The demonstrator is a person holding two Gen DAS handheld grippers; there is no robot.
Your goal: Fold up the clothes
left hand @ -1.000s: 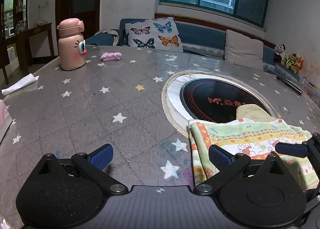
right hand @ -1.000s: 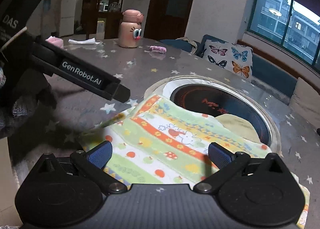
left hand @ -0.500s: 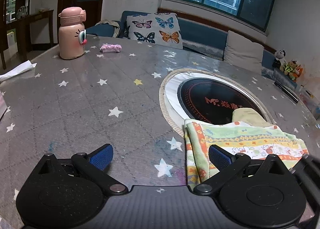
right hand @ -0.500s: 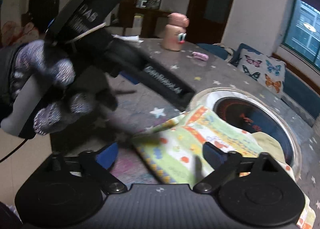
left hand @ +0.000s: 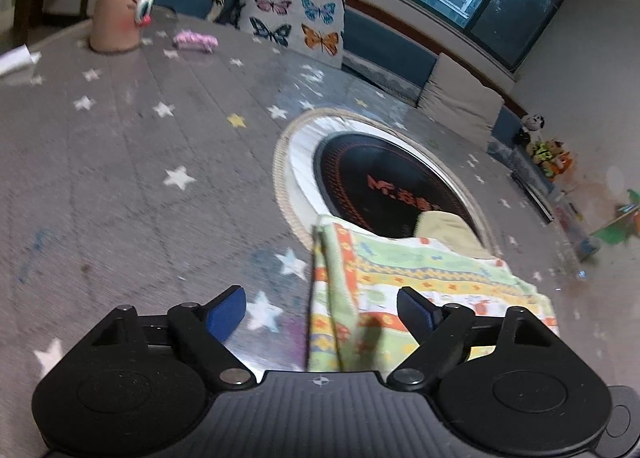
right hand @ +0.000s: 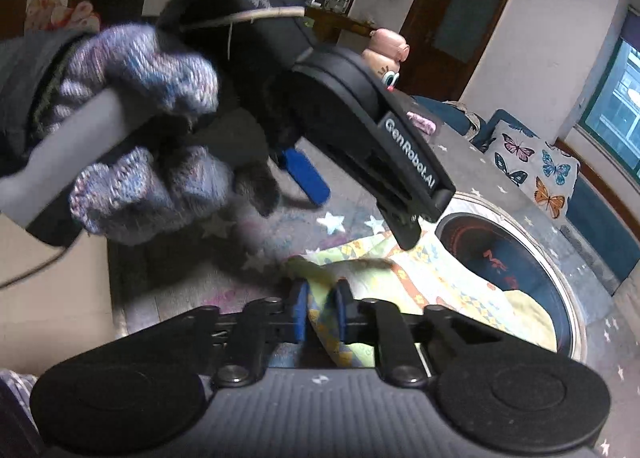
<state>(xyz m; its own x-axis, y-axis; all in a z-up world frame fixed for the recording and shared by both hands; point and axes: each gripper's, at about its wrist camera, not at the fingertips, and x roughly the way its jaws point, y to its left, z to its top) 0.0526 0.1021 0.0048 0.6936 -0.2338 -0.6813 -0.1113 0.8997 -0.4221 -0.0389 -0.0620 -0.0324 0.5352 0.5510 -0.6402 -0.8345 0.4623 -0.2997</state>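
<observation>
A folded cloth [left hand: 420, 270] with green, orange and yellow cartoon stripes lies on the star-patterned table [left hand: 120, 177], partly over the round black hob [left hand: 380, 177]. My left gripper [left hand: 320, 310] straddles the cloth's left edge. Its jaws are closing, and the blue pads [left hand: 224, 312] stand clear of the fabric. In the right wrist view my right gripper [right hand: 320, 310] is closing, and its pads pinch a raised near corner of the cloth [right hand: 440, 274]. A gloved hand [right hand: 140, 129] holds the left gripper [right hand: 364, 217] just above that corner.
A pale yellow piece [left hand: 448, 225] peeks out under the cloth's far edge. A pink character bottle [left hand: 124, 5], a small pink bundle [left hand: 196, 39] and white paper [left hand: 14, 57] sit at the table's far left. A butterfly cushion [left hand: 296, 25] rests on the bench behind.
My right jaws went from wide apart to pinched on the cloth's corner. The left gripper rolled and its jaws narrowed a little, with the cloth's edge now between them.
</observation>
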